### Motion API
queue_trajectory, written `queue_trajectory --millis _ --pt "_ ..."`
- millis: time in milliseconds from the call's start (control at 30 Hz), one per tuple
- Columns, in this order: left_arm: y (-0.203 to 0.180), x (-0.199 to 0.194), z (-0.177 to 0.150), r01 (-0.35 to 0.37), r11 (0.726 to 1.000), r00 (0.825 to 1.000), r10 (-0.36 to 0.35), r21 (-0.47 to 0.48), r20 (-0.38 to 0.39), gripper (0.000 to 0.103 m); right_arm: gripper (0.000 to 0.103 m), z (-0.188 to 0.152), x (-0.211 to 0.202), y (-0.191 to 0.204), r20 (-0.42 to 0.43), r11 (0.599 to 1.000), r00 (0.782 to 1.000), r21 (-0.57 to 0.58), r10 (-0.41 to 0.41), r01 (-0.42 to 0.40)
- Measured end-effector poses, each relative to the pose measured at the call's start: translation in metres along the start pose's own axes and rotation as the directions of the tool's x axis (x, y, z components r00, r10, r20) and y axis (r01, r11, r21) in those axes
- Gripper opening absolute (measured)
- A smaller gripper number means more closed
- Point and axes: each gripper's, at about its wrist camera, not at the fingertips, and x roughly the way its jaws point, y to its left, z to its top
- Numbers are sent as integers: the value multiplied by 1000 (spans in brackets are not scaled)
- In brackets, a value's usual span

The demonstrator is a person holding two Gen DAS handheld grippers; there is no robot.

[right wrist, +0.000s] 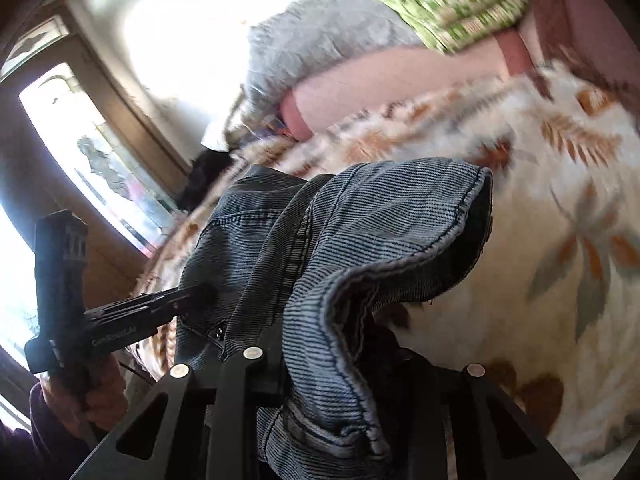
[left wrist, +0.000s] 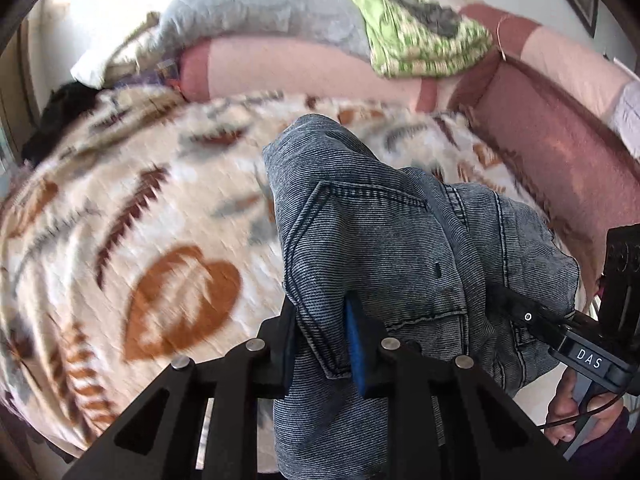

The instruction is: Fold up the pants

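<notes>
Blue-grey denim pants (left wrist: 380, 220) hang bunched above the bed. In the left wrist view my left gripper (left wrist: 320, 320) is shut on a fold of the denim, blue pad against the cloth. From the right, my right gripper (left wrist: 504, 300) reaches into the same bundle, with a hand (left wrist: 568, 408) on its handle. In the right wrist view my right gripper (right wrist: 332, 352) is shut on a stitched hem of the pants (right wrist: 380, 232), and the cloth drapes over its right finger and hides it. My left gripper (right wrist: 188, 296) bites the denim at the left.
A fluffy cream blanket with brown leaves (left wrist: 140, 240) covers the bed. Behind it lie a pink bolster (left wrist: 280, 68), a grey blanket (left wrist: 260, 4) and a folded green cloth (left wrist: 420, 36). A dark red padded side (left wrist: 560, 152) runs along the right. A bright window (right wrist: 80, 152) shows at the left.
</notes>
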Motion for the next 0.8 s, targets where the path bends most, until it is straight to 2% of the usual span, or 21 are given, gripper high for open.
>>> queue_trajectory --millis 133,300,467,533,600,633,667,733,800 --pt "8 -6 24 -59 998 997 58 16 46 23 29 28 10 18 24 999 1000 -50 8 -7" --pt "26 19 55 -133 991 990 134 -15 49 23 29 62 51 19 31 997 999 -72 6 -4" --pt "48 63 64 -203 978 979 203 -45 -4 23 30 79 104 6 -18 999 1000 -52 6 -7" --pt "56 81 63 -220 974 975 218 -54 -39 23 34 80 127 -1 -45 999 999 -40 -10 8" --pt "62 105 59 -262 964 963 258 -44 -76 24 36 79 151 -12 -81 999 996 -9 -46 46" --pt "64 116 56 -294 955 952 290 -27 -93 26 43 76 162 -20 -93 997 993 10 -77 78" --pt "66 126 52 -318 948 942 314 -10 -116 28 55 74 167 -26 -93 994 990 22 -106 108" --pt "70 135 45 -327 945 937 323 -5 -135 33 77 68 170 -44 -77 983 982 58 -171 176" --pt "66 129 44 -333 943 936 334 21 -109 36 79 65 165 -57 -78 983 987 102 -143 151"
